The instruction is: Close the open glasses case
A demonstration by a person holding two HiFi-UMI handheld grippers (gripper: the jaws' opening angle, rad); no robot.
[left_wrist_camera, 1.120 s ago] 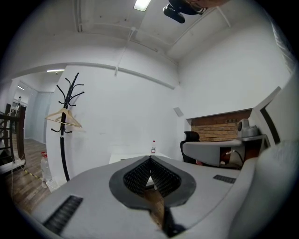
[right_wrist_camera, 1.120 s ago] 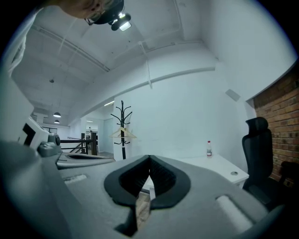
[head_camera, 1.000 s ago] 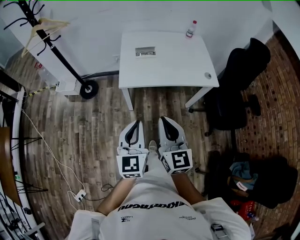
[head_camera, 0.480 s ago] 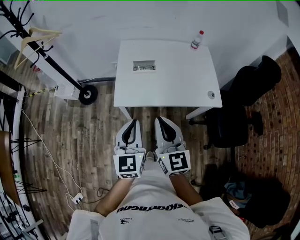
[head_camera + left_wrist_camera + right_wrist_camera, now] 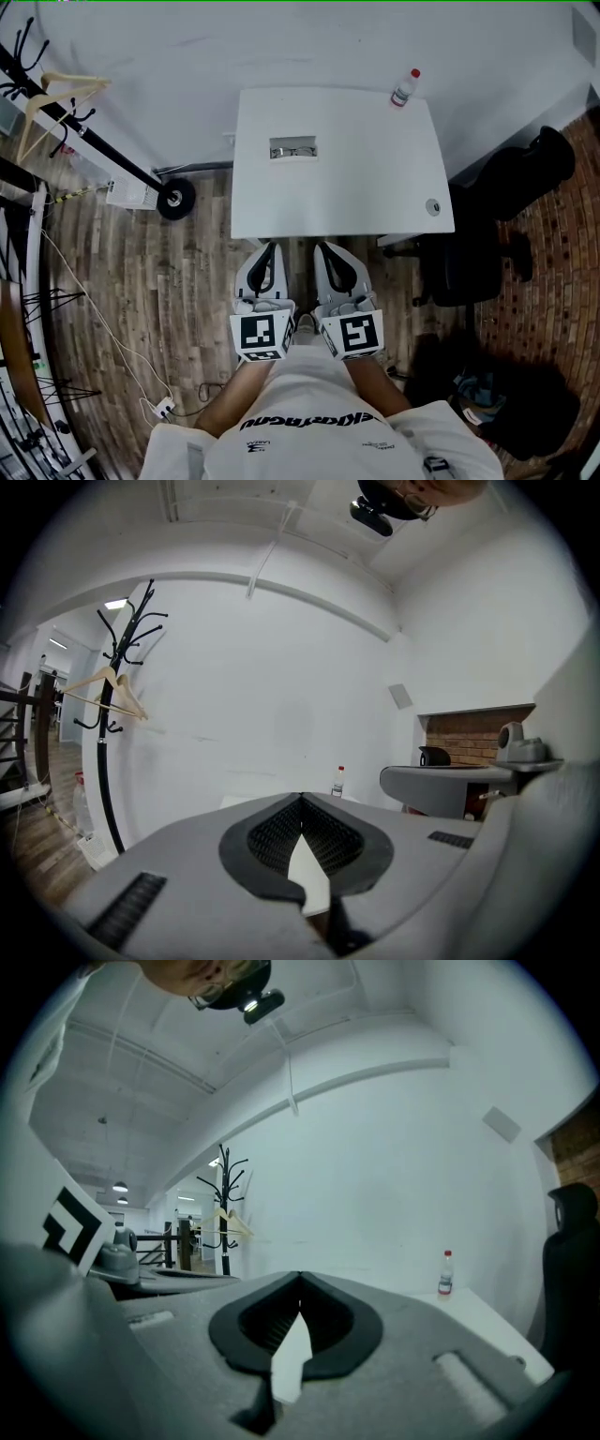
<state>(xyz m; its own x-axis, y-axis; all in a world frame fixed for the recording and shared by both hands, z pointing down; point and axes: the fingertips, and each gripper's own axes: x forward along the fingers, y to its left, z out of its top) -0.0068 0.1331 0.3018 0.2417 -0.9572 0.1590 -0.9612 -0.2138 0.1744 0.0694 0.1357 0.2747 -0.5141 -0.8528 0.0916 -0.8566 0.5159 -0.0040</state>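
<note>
The open glasses case is small and grey, with glasses inside, and lies on the white table toward its far left part. My left gripper and right gripper are held side by side over the wooden floor, just short of the table's near edge. Both are shut with nothing between the jaws. In the left gripper view the jaws of the left gripper meet at their tips. The right gripper looks the same in its own view. Neither gripper view shows the case.
A water bottle stands at the table's far right corner, and a small round object lies near its right edge. A black office chair stands to the right, and a coat rack with a wheeled base to the left. A cable runs over the floor.
The person has stepped toward the table, so it lies closer to the grippers. Both grippers stay shut and side by side.
</note>
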